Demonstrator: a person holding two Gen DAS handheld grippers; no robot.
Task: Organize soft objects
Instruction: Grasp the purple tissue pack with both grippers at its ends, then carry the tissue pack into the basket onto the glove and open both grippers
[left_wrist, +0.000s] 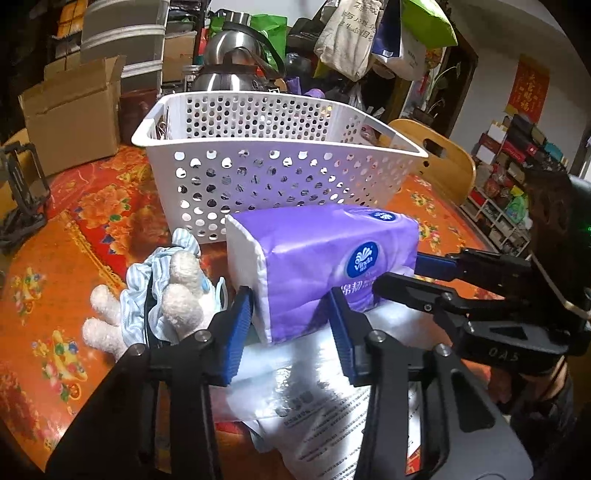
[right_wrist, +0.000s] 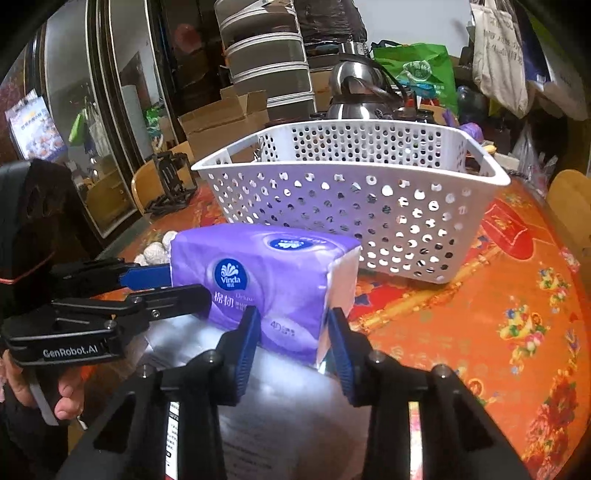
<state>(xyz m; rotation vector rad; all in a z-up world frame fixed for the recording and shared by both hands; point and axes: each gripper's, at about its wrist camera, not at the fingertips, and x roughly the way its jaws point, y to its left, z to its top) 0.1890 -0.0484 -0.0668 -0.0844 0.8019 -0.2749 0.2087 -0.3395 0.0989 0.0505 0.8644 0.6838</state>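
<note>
My left gripper (left_wrist: 290, 325) and right gripper (right_wrist: 293, 338) each clamp one end of the soft purple plastic-wrapped tissue pack (left_wrist: 321, 266) (both pads pressing), which lies just before the white perforated plastic basket (left_wrist: 280, 162) on the orange floral tablecloth (left_wrist: 74, 229).

Two wrist fisheyes, aimed from opposite ends at the same spot on the table.

The left wrist view looks forward and downward along its blue-padded left gripper (left_wrist: 291, 325), very close to the purple plastic-wrapped tissue pack (left_wrist: 325, 266), with the white perforated plastic basket (left_wrist: 273, 170) just behind. The right wrist view faces the same way over the right gripper (right_wrist: 293, 338), equally close. Both share the pack, the basket, the orange floral tablecloth (right_wrist: 480, 314), and each shows the other gripper entering from the side.
</note>
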